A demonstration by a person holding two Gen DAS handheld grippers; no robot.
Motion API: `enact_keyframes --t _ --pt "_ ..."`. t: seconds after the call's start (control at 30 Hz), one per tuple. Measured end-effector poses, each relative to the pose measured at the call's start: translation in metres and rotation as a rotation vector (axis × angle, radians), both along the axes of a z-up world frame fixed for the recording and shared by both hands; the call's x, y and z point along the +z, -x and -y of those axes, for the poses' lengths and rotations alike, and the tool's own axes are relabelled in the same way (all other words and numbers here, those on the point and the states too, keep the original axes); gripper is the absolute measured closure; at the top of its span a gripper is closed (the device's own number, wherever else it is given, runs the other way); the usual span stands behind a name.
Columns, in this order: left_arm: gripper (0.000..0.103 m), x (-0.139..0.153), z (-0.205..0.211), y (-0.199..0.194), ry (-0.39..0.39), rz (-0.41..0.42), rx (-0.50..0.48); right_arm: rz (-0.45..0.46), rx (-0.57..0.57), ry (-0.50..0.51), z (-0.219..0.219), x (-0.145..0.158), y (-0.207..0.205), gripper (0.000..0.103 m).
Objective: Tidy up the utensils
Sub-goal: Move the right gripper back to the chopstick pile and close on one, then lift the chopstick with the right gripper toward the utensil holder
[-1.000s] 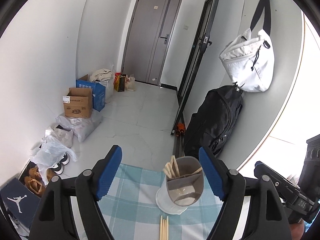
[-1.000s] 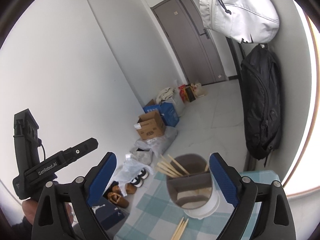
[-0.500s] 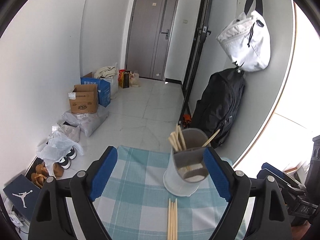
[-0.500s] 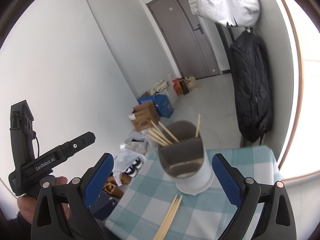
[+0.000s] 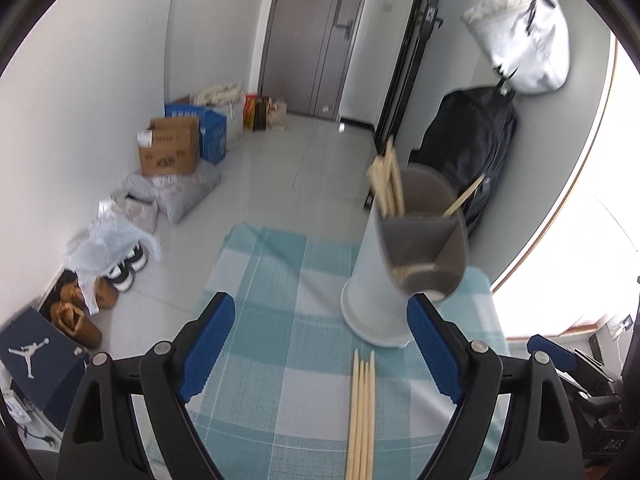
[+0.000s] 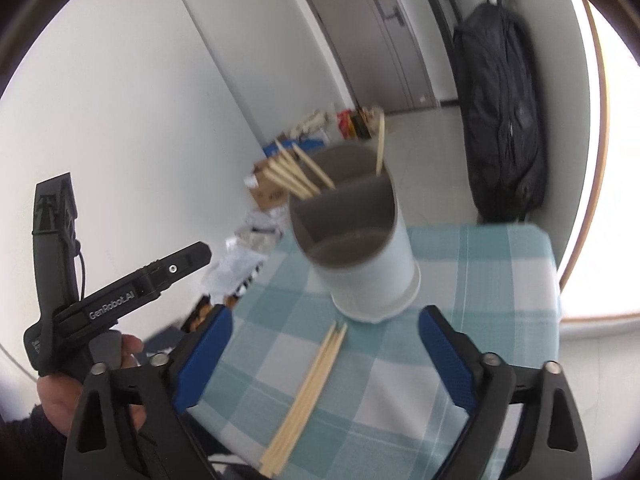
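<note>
A white cylindrical utensil holder (image 5: 376, 280) (image 6: 372, 264) with a grey divided insert stands on a small table with a blue-and-white checked cloth (image 5: 280, 320) (image 6: 480, 280). Several wooden chopsticks (image 5: 386, 184) (image 6: 296, 172) lean in its far compartments. A loose bundle of chopsticks (image 5: 362, 408) (image 6: 308, 392) lies flat on the cloth in front of the holder. My left gripper (image 5: 320, 348) hangs open above the cloth, the bundle between its blue pads. My right gripper (image 6: 326, 356) hovers over the same bundle, its jaws closing but wide apart, touching nothing.
Past the table's far edge lies a tiled floor with cardboard boxes (image 5: 170, 152), plastic bags and shoes (image 5: 124, 268) along the left wall. A black backpack (image 5: 472, 140) (image 6: 504, 120) and white bag (image 5: 524, 36) hang at right. A hand (image 6: 60, 400) holds the left gripper's body.
Both grippers have sunk toward the table and tilted downward; the holder and the loose chopsticks now sit larger and lower in both views. Nothing has been taken hold of.
</note>
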State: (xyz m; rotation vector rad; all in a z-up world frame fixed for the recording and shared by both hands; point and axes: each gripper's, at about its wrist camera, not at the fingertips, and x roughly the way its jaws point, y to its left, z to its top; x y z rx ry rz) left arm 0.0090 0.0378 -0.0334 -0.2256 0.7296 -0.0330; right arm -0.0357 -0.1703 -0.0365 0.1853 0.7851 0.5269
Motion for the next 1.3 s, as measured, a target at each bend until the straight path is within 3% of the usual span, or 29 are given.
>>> enact_keyframes --t 0.3,0.43,0.63,0.7,0.8,1.0,1.1,1.17,1.3 --pt "0.018 -0.027 -0.021 -0.013 0.038 -0.120 0.034 -0.203 0.050 0.041 -0.022 -0.045 -0.025 0.037" --pt "0.018 -0.022 -0.033 -0.012 0.033 -0.097 0.082 -0.296 0.056 0.045 -0.035 -0.065 -0.040 0.045" --pt "0.018 -0.035 -0.053 -0.021 0.135 -0.167 0.132 -0.400 0.048 0.078 -0.056 -0.093 -0.061 0.063" --pt "0.018 -0.038 -0.056 -0.023 0.167 -0.190 0.136 -0.434 0.035 0.076 -0.060 -0.102 -0.068 0.065" --pt "0.018 -0.040 -0.058 -0.023 0.181 -0.203 0.143 -0.455 0.010 0.061 -0.061 -0.107 -0.075 0.072" --pt "0.018 -0.037 -0.055 -0.023 0.200 -0.206 0.129 -0.486 -0.024 0.051 -0.068 -0.111 -0.086 0.074" --pt "0.018 -0.037 -0.057 -0.024 0.196 -0.202 0.126 -0.475 -0.045 0.082 -0.072 -0.111 -0.086 0.083" --pt "0.018 -0.039 -0.058 -0.024 0.198 -0.204 0.123 -0.475 -0.066 0.091 -0.071 -0.113 -0.086 0.097" --pt "0.018 -0.041 -0.061 -0.025 0.205 -0.217 0.128 -0.473 -0.088 0.058 -0.065 -0.114 -0.084 0.099"
